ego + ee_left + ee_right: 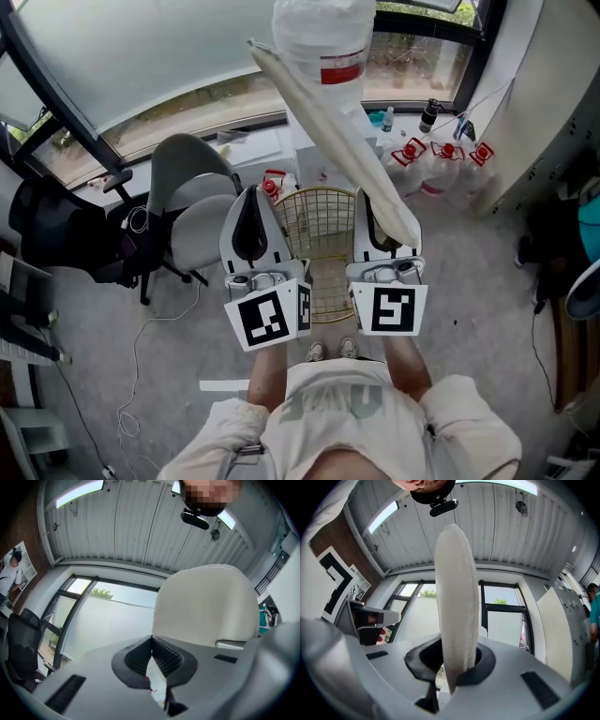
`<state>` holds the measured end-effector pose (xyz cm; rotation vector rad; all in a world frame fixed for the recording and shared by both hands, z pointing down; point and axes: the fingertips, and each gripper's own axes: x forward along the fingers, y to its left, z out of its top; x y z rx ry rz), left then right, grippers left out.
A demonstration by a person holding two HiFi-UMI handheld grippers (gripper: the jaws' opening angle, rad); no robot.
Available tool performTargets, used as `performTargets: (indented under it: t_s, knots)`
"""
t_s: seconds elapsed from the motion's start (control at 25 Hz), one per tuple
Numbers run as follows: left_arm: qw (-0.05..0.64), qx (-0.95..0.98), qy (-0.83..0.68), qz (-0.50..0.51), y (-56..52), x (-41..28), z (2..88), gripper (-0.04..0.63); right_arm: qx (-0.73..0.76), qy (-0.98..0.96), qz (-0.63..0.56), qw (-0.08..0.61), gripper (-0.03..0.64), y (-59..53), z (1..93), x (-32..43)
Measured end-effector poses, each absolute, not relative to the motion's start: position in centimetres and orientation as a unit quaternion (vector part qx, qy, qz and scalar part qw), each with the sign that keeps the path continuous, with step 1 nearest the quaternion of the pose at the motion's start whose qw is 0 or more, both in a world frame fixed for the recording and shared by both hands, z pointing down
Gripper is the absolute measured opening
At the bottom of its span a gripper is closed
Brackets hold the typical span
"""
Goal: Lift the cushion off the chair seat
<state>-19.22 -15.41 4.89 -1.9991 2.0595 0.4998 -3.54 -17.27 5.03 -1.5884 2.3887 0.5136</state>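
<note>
Looking steeply down, the head view shows a person standing over a golden wire chair (309, 216) on the floor, with both grippers raised in front of the chest. The right gripper (380, 225) is clamped on one edge of the cushion (328, 122), a flat cream pad seen edge-on that slants up and to the left, well clear of the chair seat below. In the right gripper view, the cushion (457, 597) rises straight out from between the jaws of the right gripper (457, 663), which pinch its lower rim. The left gripper (251, 220) is just beside it and holds nothing. In the left gripper view, the jaws of the left gripper (152, 660) meet at their tips with nothing between them, and the cushion (206, 606) fills the background as a broad pale shape. The lift looks essentially done, since the seat appears bare. To finish well, the single pinch should stay firm, because the whole pad hangs from one narrow edge and could pivot or slip. Opening the left gripper and taking a second edge would probably steady it. The cushion's top end is close to a large clear bottle (323, 37), so any swing should be slow.
</note>
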Motion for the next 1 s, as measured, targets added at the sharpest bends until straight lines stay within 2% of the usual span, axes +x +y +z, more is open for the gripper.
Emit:
performTargets:
  t_s: [1.0]
  knots:
    - [0.095,-0.698,0.689,0.171,-15.8,-17.5,5.6,0.012,-0.541,0.816,0.174,0.108,0.046,-16.9,5.3,-3.1]
